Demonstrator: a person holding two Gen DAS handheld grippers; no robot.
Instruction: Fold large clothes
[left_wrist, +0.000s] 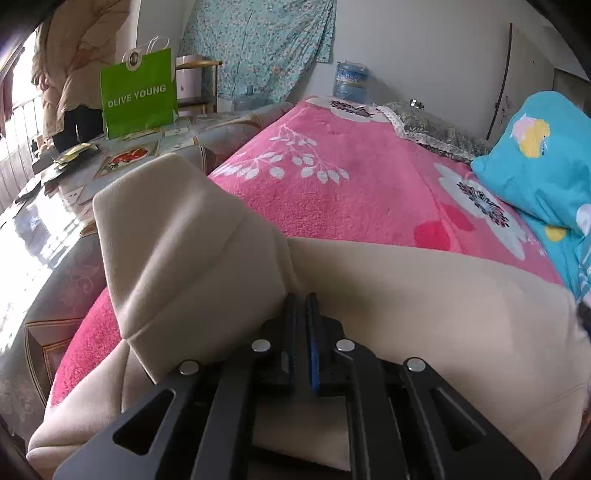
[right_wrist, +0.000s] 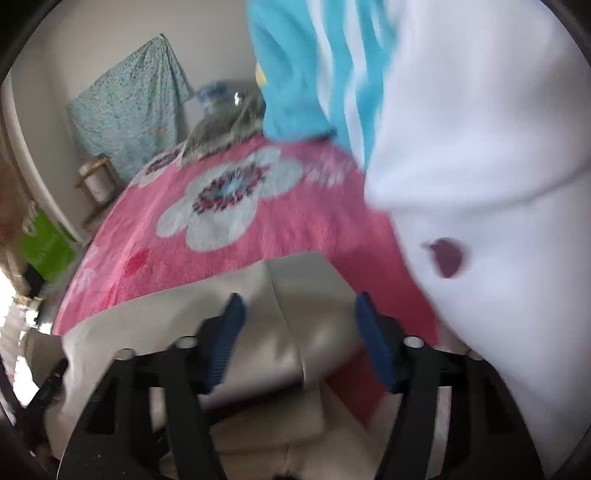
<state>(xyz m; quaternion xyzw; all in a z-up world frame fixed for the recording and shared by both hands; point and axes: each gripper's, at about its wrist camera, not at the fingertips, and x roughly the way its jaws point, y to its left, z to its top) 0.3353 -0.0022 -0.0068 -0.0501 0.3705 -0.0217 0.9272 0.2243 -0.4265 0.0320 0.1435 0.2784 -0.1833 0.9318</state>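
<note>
A cream garment (left_wrist: 424, 295) lies spread on a pink floral blanket (left_wrist: 351, 192). My left gripper (left_wrist: 302, 297) is shut, its blue pads almost together, and the cream cloth bunches into its tips. A cuffed part of the garment (left_wrist: 173, 236) stands up just left of it. In the right wrist view, which is blurred, my right gripper (right_wrist: 299, 310) is open. A folded edge of the cream garment (right_wrist: 147, 325) lies below and between its blue pads (right_wrist: 232, 317) without being pressed.
A blue patterned pillow (left_wrist: 535, 158) sits at the blanket's right. White cloth with a dark purple mark (right_wrist: 480, 184) fills the right side close to my right gripper. Left of the bed are a table with a green paper bag (left_wrist: 138, 96) and a person in a beige coat (left_wrist: 70, 62).
</note>
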